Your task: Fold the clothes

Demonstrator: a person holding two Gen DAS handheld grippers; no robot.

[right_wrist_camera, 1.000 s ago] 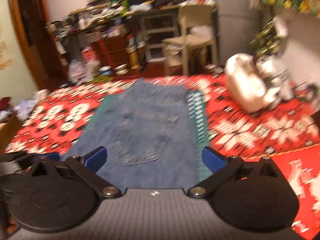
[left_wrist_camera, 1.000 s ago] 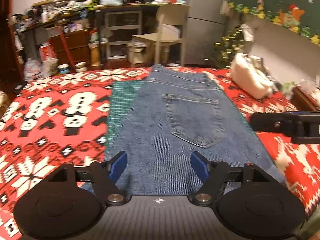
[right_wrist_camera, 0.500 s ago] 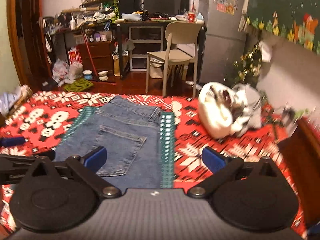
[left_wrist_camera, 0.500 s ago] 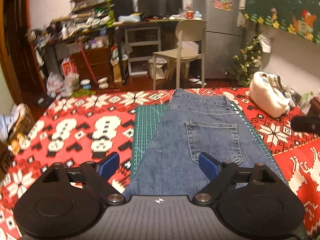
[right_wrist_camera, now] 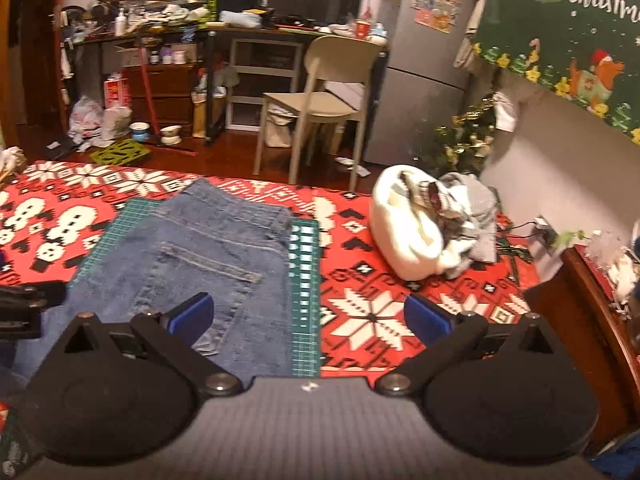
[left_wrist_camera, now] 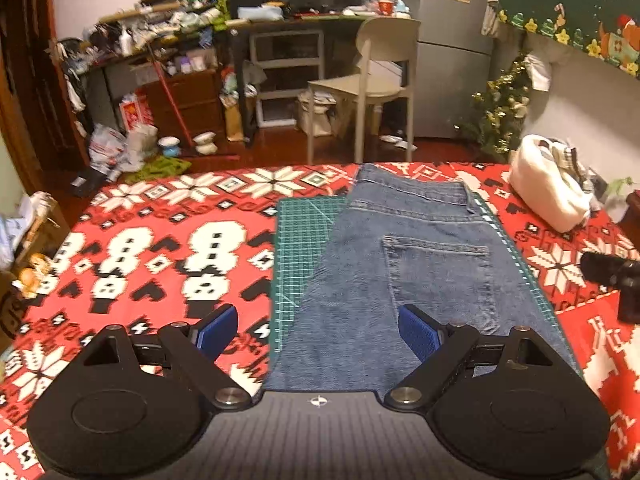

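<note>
Folded blue jeans (left_wrist_camera: 404, 264) lie flat on a green cutting mat (left_wrist_camera: 304, 240), back pocket up, waistband at the far end. My left gripper (left_wrist_camera: 318, 330) hovers open above their near end, nothing between its blue pads. In the right wrist view the jeans (right_wrist_camera: 200, 264) lie at lower left, and my right gripper (right_wrist_camera: 306, 318) stands open above the mat's right edge (right_wrist_camera: 306, 280) and the red blanket, holding nothing. The other gripper's black tip shows at the right edge of the left wrist view (left_wrist_camera: 612, 272) and at the left edge of the right wrist view (right_wrist_camera: 28, 300).
A red patterned blanket (left_wrist_camera: 160, 248) covers the surface. A heap of white and grey clothes (right_wrist_camera: 424, 224) lies at the far right by the wall. A wooden ledge (right_wrist_camera: 576, 320) stands to the right. Beyond the far edge are a chair (left_wrist_camera: 368, 80) and cluttered desks.
The left gripper rose and drew back from the jeans, its jaws wider. The right gripper's view swung right, away from the jeans towards the clothes heap.
</note>
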